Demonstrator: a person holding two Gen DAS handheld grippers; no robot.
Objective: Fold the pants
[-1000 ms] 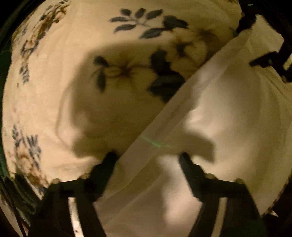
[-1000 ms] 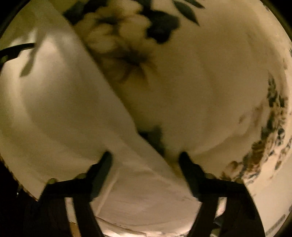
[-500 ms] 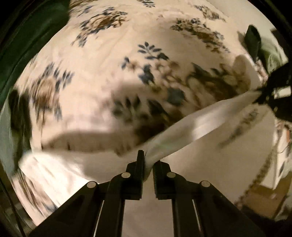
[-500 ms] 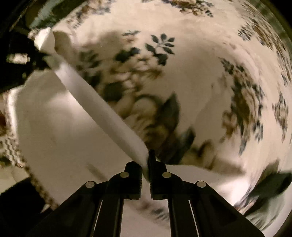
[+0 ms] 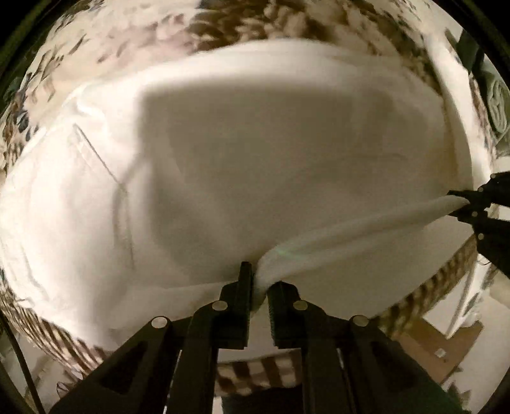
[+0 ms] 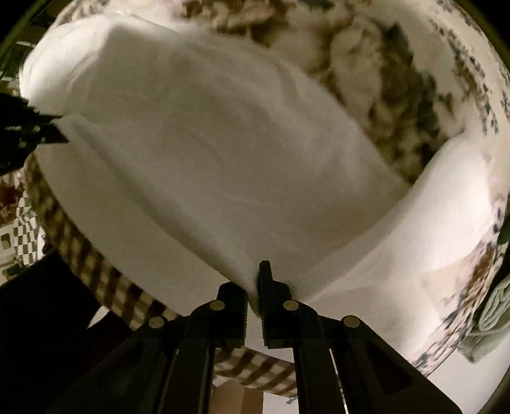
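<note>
The white pants (image 5: 223, 165) lie spread over a floral bedspread (image 5: 242, 25), with a pocket seam showing at the left. My left gripper (image 5: 259, 280) is shut on one end of the pants' edge, held up off the bed. My right gripper (image 6: 253, 280) is shut on the other end of that edge; the white pants (image 6: 207, 143) hang from it. The edge runs taut between the two grippers. The right gripper shows in the left wrist view (image 5: 468, 203). The left gripper shows in the right wrist view (image 6: 47, 127).
The floral bedspread (image 6: 398, 79) has a brown checked border (image 6: 95, 270) along the near bed edge (image 5: 446, 280). A folded pale green cloth (image 6: 491, 315) lies at the right. The floor and a cardboard piece (image 5: 430, 350) lie below the bed edge.
Both grippers closed on the pants' edge, lifted it and carried it back toward the near bed edge. The pants now lie spread under the raised edge.
</note>
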